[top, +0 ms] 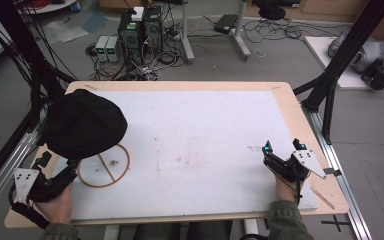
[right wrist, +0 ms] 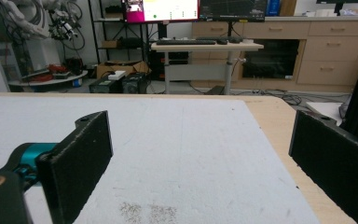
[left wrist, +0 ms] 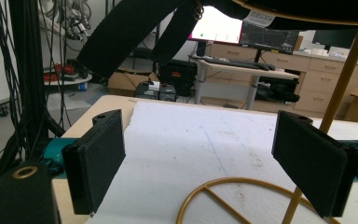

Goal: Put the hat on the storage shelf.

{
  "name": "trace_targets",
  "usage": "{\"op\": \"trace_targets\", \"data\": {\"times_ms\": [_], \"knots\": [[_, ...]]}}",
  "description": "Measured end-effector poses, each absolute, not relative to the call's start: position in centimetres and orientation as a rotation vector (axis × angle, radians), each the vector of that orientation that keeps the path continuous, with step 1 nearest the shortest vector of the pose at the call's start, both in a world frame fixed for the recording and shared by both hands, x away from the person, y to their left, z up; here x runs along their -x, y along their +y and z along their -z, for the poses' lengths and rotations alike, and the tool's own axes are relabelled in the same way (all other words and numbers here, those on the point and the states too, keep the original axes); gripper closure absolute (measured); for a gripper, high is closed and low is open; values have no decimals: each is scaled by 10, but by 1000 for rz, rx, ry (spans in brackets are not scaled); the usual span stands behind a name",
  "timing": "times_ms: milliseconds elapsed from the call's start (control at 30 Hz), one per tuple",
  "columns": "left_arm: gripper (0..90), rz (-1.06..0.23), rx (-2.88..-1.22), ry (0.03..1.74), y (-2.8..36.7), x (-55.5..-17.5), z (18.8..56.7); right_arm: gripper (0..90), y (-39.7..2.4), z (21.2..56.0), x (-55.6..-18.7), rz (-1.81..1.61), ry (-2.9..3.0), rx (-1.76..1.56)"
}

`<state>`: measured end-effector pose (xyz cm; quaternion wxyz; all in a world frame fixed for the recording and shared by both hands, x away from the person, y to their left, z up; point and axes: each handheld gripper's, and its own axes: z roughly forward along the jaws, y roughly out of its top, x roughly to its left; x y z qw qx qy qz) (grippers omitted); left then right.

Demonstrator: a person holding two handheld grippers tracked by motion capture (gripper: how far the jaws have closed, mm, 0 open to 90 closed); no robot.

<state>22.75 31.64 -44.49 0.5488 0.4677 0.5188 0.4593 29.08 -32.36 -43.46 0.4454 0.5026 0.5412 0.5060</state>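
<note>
Left gripper (top: 62, 181) sitting near-left, jaws spread, gripping nothing. Black hat (top: 85, 122) hanging on gold stand (top: 103, 165), just beyond it, rod upright. Right gripper (top: 280, 161) resting far right, jaws spread, well apart.

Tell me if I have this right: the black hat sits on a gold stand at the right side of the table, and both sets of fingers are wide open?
Not quite. The black hat on its gold stand is at the left side of the table, by the left gripper, as the high view shows. Both grippers' fingers are indeed wide open, the right gripper included.
</note>
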Motion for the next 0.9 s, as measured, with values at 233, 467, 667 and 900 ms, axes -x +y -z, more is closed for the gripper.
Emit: {"op": "trace_targets", "data": {"times_ms": [233,467,667,900], "knots": [[174,-1080,-1102,1231,316,-228,445,51,-325,435,-290,-1259,1322,-1270],[175,-1075,-1108,1232,316,-228,445,50,-327,436,-290,-1270,1328,-1276],[175,-1074,-1109,1232,316,-229,445,50,-327,436,-290,-1274,1338,-1270],[175,-1070,-1102,1236,316,-229,445,50,-327,438,-291,-1294,1367,-1265]]}}
